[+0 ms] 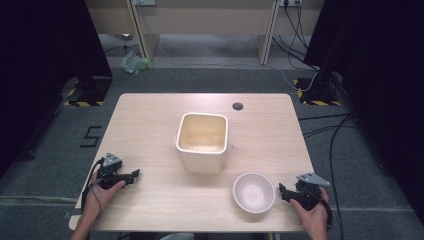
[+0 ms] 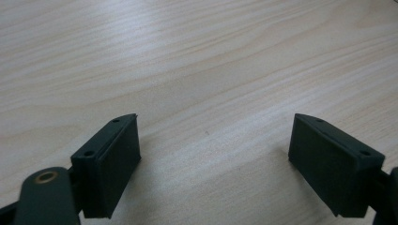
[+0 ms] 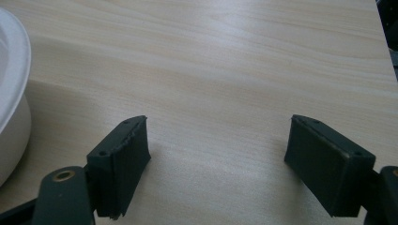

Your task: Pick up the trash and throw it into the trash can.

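right gripper [image 1: 286, 192]: rested at the table's [image 1: 150, 125] near right corner, jaws spread wide with nothing between them; only bare wood showed in the gap in the right gripper view [image 3: 217, 154]

left gripper [image 1: 134, 175]: lay near the table's left edge, towards its near corner; jaws likewise apart and empty [image 2: 213, 154]

white bowl [image 1: 254, 192]: stood upright close to the near edge, just beside the right gripper and apart from it; its rim showed at the left border of the right gripper view [image 3: 11, 70]

cream tub [image 1: 202, 141]: sat at the table's middle, open top up, well apart from both grippers

orientation: the bowl's mouth faced straight up; being round, it had no long axis along the table; the tub was squarish, its sides roughly parallel to the table's edges

risk, bowl: a pinch on the thin rim would probably tip or skid so light a bowl towards the near edge; a shallow bite could let it slip out

risk, tub: a careless carry might knock the bowl against the tub's near wall
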